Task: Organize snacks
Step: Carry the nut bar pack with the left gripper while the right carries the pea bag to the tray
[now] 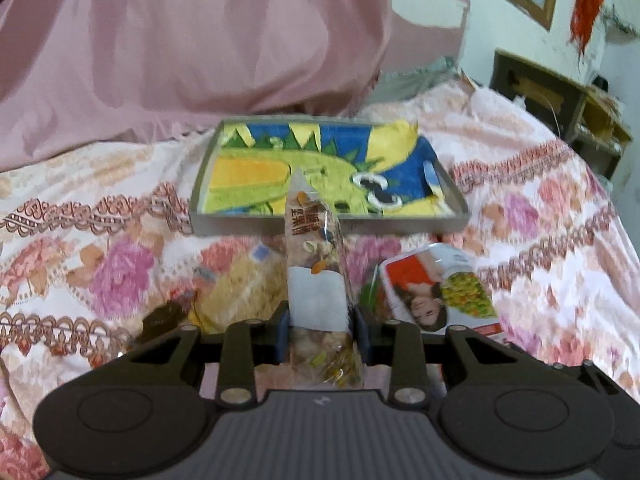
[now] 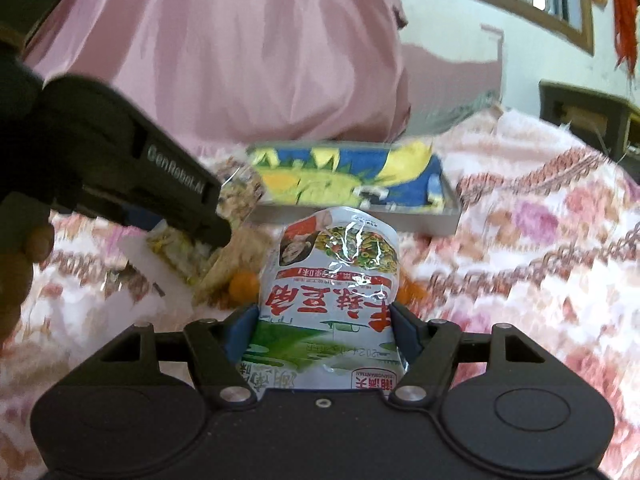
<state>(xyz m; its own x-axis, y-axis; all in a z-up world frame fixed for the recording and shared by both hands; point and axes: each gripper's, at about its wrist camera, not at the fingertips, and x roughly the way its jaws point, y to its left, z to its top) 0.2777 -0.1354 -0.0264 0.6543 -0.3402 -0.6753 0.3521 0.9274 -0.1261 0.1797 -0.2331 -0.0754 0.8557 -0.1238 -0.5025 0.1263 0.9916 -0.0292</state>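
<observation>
Tray (image 1: 200, 184) lay on bedspread (image 1: 540, 220), cloth (image 1: 320, 160) in it; nut pack (image 1: 316, 280) before it, pea pack (image 1: 440, 292) to its right.

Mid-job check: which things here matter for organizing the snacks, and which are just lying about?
Job:
left tongs shut on nut packet
right tongs shut on green pea bag
tray
loose snacks

Lying about:
floral bedspread
pink curtain
</observation>
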